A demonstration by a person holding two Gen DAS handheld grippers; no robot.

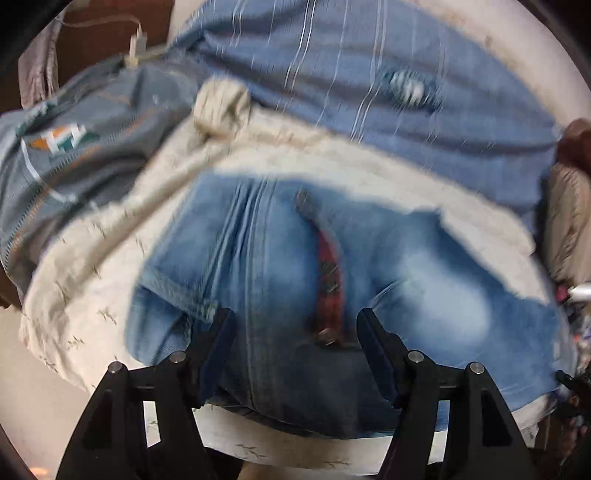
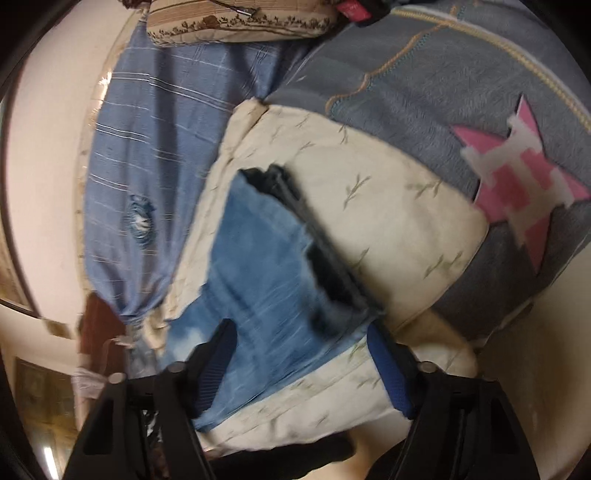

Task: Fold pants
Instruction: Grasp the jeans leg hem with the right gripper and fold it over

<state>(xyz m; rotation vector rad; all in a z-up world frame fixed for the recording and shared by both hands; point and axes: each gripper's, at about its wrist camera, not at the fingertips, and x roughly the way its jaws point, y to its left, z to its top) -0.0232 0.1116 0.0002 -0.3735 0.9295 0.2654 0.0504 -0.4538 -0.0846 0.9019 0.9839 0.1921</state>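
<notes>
Spread fingers [image 1: 221, 332], apparently over jeans [image 1: 332, 266]

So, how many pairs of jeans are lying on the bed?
1. The jeans lie on the cream cloth, between the fingers of the open left hand-held gripper and, in the right wrist view, the open right hand-held gripper. Others may be hidden.

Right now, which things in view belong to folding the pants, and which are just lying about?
Part of the job:
- jeans
- left tongs, open over the jeans
- right tongs, open

Lying about:
- cream leaf-print cloth under the jeans
- blue striped sheet
- grey blanket
- pillow
- white charger
</notes>
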